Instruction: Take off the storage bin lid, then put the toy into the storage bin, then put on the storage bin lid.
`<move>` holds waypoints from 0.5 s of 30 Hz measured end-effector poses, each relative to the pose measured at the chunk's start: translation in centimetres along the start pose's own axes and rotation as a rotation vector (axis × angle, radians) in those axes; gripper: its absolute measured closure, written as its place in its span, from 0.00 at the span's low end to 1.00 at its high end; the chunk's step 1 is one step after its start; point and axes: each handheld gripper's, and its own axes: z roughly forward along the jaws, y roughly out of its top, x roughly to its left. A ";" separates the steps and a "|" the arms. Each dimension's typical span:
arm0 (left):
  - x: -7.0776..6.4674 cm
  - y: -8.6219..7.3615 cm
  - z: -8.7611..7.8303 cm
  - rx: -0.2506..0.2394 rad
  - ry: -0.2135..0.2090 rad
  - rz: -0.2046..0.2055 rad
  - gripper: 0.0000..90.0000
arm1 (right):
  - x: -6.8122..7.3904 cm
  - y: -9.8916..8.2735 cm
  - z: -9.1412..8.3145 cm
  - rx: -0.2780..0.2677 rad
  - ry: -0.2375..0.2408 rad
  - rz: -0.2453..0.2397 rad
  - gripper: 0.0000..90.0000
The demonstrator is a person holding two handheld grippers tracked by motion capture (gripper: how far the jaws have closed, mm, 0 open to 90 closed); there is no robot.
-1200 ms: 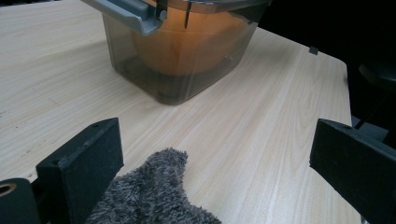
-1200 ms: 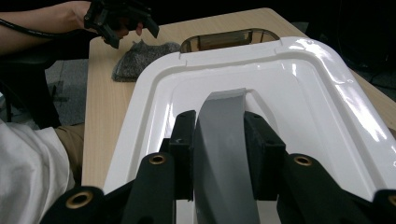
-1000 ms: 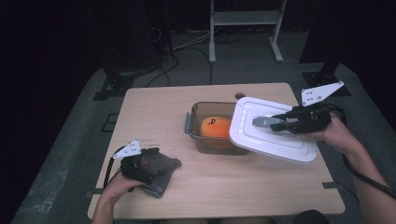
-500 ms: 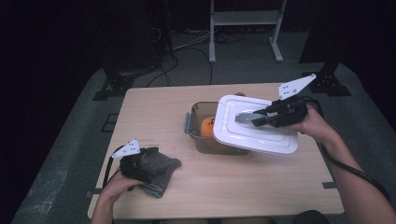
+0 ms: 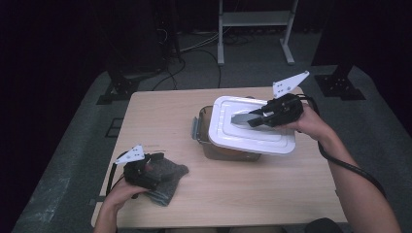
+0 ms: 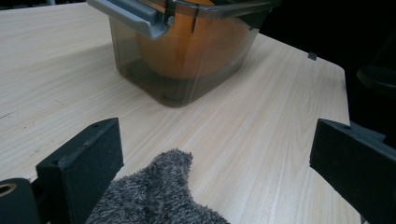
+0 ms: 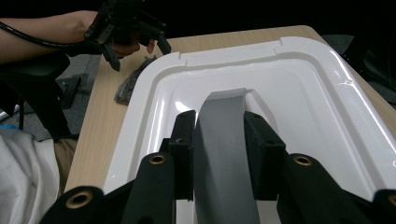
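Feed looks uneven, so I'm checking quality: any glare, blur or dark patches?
High view: table evenly lit, surroundings nearly black. Right gripper view: bright glare spots on the white lid, the jaws nearest the camera slightly soft. Left gripper view: container sharp, grey cloth slightly soft.

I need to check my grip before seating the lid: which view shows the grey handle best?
The right gripper view: the grey handle runs up close between the right tongs, whose pads press on both its sides. The high view shows the handle small, atop the white lid. The left gripper view looks at the container instead.
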 end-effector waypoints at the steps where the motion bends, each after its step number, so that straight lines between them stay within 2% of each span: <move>1: 0.0 0.0 0.0 0.000 0.000 0.000 0.02 | -0.1 0.1 0.1 0.002 0.003 0.000 0.74; 15: -0.1 -0.1 -0.1 0.009 0.001 0.005 0.02 | -1.4 1.1 2.2 0.027 0.036 -0.014 0.74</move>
